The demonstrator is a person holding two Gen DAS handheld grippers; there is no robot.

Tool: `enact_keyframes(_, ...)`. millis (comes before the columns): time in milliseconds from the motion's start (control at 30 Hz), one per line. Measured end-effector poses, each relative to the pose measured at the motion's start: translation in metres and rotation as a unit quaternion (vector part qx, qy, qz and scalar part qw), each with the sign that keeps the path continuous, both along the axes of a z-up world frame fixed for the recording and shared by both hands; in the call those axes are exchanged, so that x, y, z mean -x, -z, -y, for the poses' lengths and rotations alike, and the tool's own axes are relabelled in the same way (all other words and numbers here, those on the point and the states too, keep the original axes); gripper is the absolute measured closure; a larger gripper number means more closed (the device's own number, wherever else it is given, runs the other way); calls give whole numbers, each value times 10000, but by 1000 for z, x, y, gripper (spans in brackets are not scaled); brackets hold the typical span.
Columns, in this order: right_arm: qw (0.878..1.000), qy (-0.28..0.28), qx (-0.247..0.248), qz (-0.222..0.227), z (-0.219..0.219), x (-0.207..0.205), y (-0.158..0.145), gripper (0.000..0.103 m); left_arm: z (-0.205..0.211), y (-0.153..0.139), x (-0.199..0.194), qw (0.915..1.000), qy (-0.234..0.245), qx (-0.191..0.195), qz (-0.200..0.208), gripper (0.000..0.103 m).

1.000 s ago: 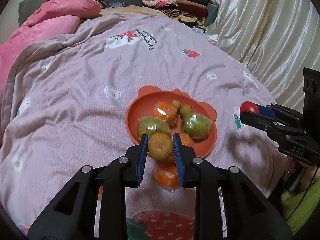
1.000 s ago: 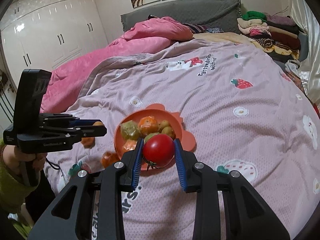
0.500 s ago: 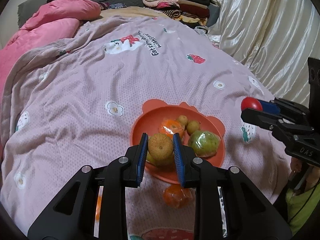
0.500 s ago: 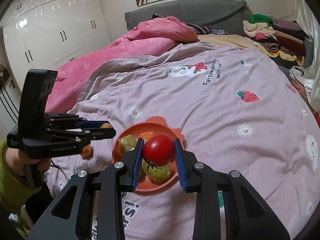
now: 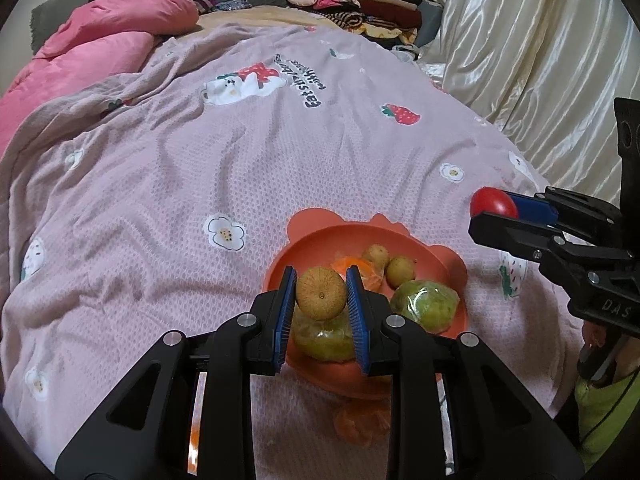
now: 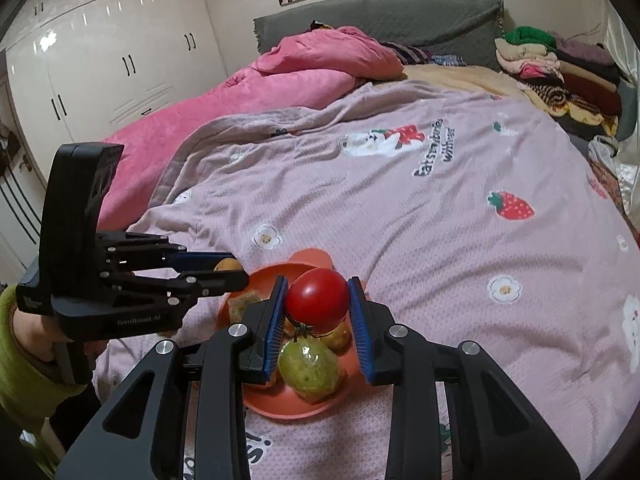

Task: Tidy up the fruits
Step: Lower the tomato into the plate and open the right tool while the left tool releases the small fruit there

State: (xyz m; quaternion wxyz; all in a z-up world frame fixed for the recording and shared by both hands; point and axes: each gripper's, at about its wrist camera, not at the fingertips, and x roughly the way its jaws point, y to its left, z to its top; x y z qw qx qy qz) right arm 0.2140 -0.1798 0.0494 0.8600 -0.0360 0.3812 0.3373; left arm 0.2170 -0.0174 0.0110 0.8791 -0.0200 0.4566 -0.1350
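My left gripper [image 5: 321,292] is shut on a round brown fruit [image 5: 321,293] and hovers over the near left part of an orange plate [image 5: 436,256]. On the plate lie two wrapped green fruits [image 5: 424,305], a peeled orange [image 5: 358,270] and two small brown fruits [image 5: 388,264]. My right gripper [image 6: 318,300] is shut on a red tomato [image 6: 318,299] above the same plate [image 6: 316,258]. In the left wrist view the tomato [image 5: 493,202] shows at the right, beyond the plate's edge. In the right wrist view the left gripper [image 6: 230,270] comes in from the left.
A wrapped orange [image 5: 362,424] lies on the pink patterned blanket [image 5: 200,160] just in front of the plate. A pink quilt [image 6: 280,80], folded clothes [image 6: 560,64] and a cream curtain [image 5: 540,60] border the bed. A green sleeve [image 6: 24,376] holds the left tool.
Both grippers have moved forward over the bed with their fruits. The plate now sits lower in each view, under the fingers, and the loose orange has slipped toward the bottom edge.
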Motion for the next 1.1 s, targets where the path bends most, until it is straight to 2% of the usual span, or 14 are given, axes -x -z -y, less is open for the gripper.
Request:
enact_keyframes(233, 10000, 9, 89, -22, -1, -5, 9, 74, -3, 10, -13, 9999, -72, 84, -82, 85)
enact_keyframes(467, 9998, 13, 185, -76, -1, -7, 18, 74, 3, 21, -16, 9999, -67, -10, -96, 85)
enact_keyframes(1100, 9994, 52, 292, -165, 0, -12, 33, 74, 10, 26, -18, 9999, 20, -128, -112, 85)
